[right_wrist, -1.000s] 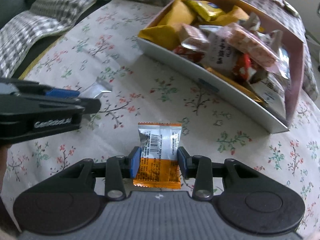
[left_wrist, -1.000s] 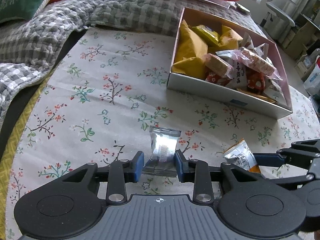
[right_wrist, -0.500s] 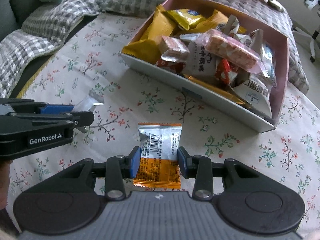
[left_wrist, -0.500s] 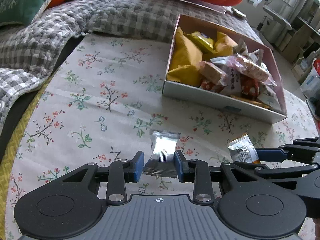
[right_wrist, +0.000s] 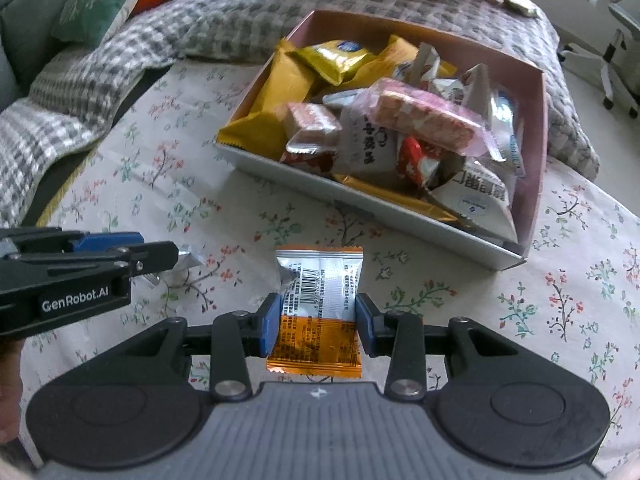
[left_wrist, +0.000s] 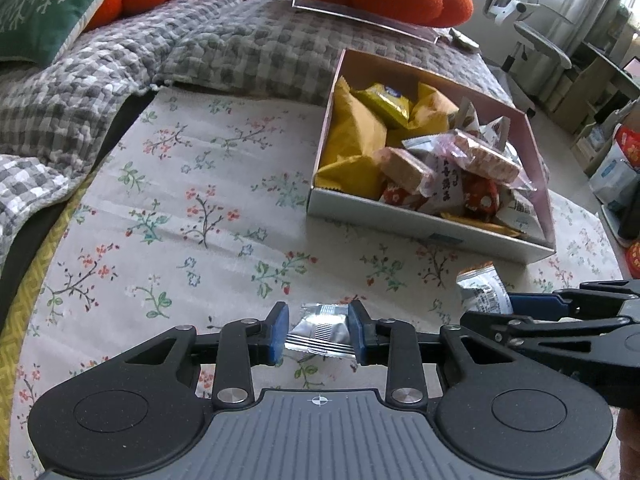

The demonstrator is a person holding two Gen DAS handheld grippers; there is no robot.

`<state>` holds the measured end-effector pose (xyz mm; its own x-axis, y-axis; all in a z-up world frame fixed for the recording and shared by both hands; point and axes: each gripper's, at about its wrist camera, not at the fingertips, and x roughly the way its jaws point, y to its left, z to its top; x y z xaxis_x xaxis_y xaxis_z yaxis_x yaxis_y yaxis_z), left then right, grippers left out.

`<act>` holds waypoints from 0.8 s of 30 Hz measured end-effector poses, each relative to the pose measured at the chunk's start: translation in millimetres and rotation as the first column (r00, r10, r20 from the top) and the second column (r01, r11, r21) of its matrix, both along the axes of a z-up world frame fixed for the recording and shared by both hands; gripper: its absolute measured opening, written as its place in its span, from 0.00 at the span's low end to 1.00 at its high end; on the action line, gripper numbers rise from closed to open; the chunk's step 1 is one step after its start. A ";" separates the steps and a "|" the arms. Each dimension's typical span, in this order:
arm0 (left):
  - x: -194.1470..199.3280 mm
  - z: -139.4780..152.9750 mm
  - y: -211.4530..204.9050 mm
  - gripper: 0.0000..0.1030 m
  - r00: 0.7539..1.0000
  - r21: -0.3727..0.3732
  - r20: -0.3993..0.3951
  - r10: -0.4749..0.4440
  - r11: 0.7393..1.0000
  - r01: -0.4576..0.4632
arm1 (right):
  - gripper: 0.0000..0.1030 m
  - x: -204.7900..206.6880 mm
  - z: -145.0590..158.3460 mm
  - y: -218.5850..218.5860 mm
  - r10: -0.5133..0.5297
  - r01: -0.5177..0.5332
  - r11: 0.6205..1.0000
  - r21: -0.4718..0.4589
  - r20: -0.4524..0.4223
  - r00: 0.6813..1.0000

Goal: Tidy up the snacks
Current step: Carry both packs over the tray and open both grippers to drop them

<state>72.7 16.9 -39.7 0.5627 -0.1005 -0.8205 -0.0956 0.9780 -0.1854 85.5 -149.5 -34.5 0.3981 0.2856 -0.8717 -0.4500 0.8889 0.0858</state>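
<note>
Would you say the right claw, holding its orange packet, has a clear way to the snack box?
Probably yes: only bare floral tablecloth lies between the right claw and the open-topped snack box.

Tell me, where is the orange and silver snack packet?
The orange and silver snack packet is clamped in the right gripper, above the floral tablecloth, near the pink snack box.

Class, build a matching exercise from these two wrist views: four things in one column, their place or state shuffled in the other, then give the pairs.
1. silver packet
2. orange-and-silver packet
3. pink wafer pack
4. green cushion

A. on the checked blanket
B. held in the right gripper
C. on top of the pile in the box
D. held in the left gripper

Pairs: 1-D, 2-B, 3-C, 4-A
</note>
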 end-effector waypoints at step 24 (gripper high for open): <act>28.3 30.1 11.3 0.28 0.993 -0.107 0.117 0.018 0.994 -0.006 | 0.35 26.1 15.0 -44.4 -0.238 0.242 0.949 0.204 -0.044 0.970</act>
<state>101.0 28.2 -9.6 0.6564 -0.1763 -0.7335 -0.0787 0.9510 -0.2990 111.6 -193.9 -19.6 0.4613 0.3578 -0.8119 -0.2218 0.9325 0.2849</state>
